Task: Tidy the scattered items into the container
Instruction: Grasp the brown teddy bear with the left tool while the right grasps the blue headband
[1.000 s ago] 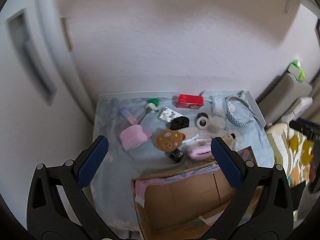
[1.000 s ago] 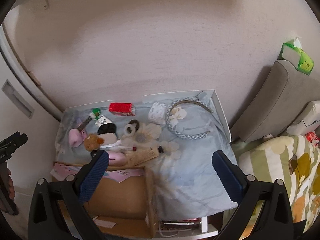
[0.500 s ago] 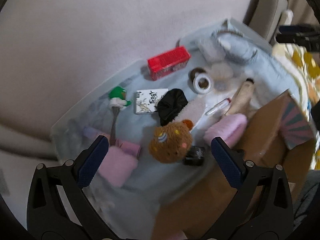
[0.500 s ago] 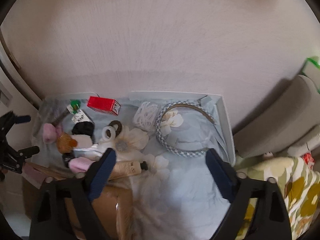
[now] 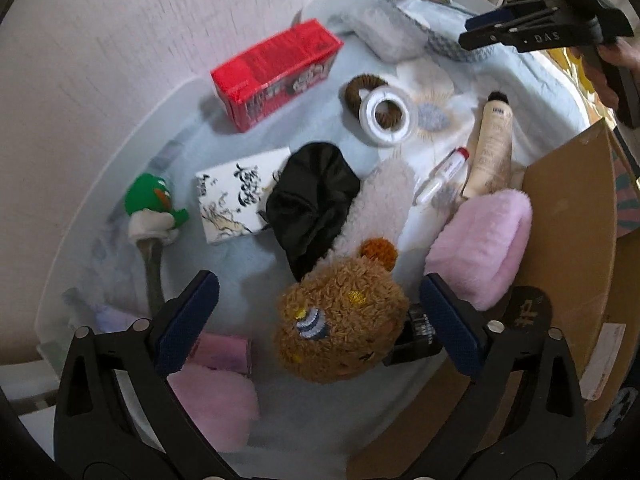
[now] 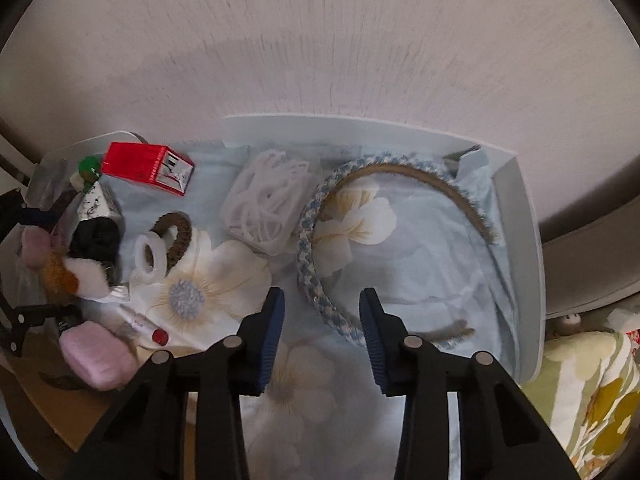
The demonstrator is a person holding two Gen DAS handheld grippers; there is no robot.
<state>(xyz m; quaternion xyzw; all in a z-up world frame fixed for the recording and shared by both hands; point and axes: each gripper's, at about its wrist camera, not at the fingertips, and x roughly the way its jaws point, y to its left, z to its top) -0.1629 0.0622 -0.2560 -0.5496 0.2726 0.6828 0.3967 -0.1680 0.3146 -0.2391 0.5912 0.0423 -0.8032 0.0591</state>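
Observation:
My left gripper (image 5: 318, 284) points down over a brown bear plush (image 5: 340, 324), which sits between its wide jaws. The jaws are closing and the pads stay clear of the bear. My right gripper (image 6: 322, 294) hangs over a blue-and-white braided headband (image 6: 310, 240). Its jaws are closing with the band between them, a gap on both sides. The cardboard box (image 5: 560, 220) stands open at the cloth's edge. Scattered nearby are a red box (image 5: 276, 72), a black scrunchie (image 5: 312, 208), a white tape ring (image 5: 386, 116), a cream tube (image 5: 492, 144) and a pink fluffy pad (image 5: 480, 248).
Everything lies on a pale blue floral cloth in a white tray (image 6: 520, 240) against a wall. A green-topped stick (image 5: 154, 200), a printed white card (image 5: 236, 196), a lip balm (image 5: 440, 176) and a packet of white loops (image 6: 268, 200) lie around. Grey cushion (image 6: 592, 260) and patterned bedding (image 6: 592, 400) sit at right.
Both grippers have dropped close to the cloth. The left rolled and now straddles the bear. The right has narrowed from wide open to a small gap around the headband.

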